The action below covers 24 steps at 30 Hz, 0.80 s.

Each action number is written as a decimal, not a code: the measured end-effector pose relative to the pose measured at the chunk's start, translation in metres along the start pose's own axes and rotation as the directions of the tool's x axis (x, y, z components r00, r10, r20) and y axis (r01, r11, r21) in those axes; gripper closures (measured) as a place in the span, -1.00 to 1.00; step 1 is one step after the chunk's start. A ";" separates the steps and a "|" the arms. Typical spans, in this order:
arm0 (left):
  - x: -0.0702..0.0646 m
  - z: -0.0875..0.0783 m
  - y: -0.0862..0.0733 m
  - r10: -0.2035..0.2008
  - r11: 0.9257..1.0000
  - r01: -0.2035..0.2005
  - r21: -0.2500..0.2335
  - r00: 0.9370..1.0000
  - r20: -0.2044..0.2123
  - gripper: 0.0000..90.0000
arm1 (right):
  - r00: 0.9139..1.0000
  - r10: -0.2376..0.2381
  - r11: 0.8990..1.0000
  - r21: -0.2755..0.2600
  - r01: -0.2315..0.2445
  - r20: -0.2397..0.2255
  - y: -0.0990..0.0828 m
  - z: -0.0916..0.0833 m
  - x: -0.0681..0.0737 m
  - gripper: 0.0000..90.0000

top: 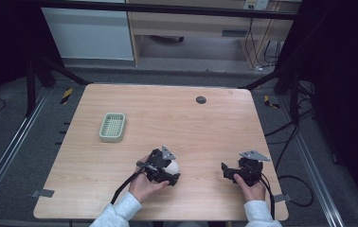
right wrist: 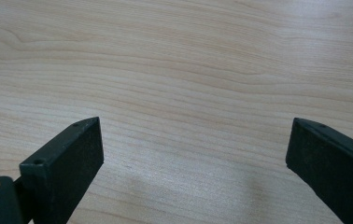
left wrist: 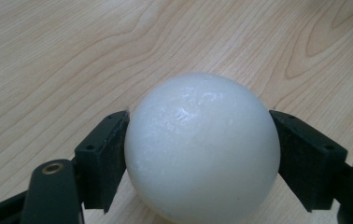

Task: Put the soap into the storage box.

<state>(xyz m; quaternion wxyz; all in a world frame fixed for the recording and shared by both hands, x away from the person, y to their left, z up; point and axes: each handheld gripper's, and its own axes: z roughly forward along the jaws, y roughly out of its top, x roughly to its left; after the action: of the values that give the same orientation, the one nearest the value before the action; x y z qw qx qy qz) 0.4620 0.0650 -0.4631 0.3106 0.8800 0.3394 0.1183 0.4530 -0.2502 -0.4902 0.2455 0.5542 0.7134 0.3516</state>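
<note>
The white ball (left wrist: 201,149) sits clamped between the two black jaws of the left gripper (left wrist: 201,154), low and a little left of centre in the high view, just over the wooden table (top: 201,127). Its surface is smooth and round, and the pads meet it only at its widest part, so my guess is that it could squirt out forward if the squeeze slackens or the hand tilts; once loose it would roll freely across the bare wood. The right gripper (right wrist: 195,154) rests at the lower right of the high view with its jaws spread wide and nothing between them. The pale green basket (top: 112,127), well apart at the left of the table, looks empty, though its slotted floor is small and hard to read.
</note>
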 end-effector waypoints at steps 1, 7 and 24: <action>0.003 -0.004 -0.001 -0.006 1.000 0.006 -0.008 1.000 0.000 -0.48 | 1.000 0.002 1.000 -0.002 -0.002 0.000 0.000 0.000 0.000 -0.90; 0.013 -0.018 -0.001 -0.020 0.999 0.020 -0.026 1.000 -0.015 -0.48 | 1.000 0.002 1.000 -0.007 -0.002 0.002 0.000 0.000 0.000 -0.90; 0.042 -0.052 -0.002 -0.058 0.997 0.055 -0.059 0.997 -0.060 -0.48 | 1.000 0.000 1.000 -0.015 0.000 -0.001 0.000 -0.001 0.000 -0.90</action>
<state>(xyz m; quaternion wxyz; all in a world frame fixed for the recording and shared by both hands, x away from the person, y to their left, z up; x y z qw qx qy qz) 0.4703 0.1187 -0.4245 0.3285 0.8566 0.3700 0.1461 0.4524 -0.2500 -0.4892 0.2493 0.5521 0.7108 0.3575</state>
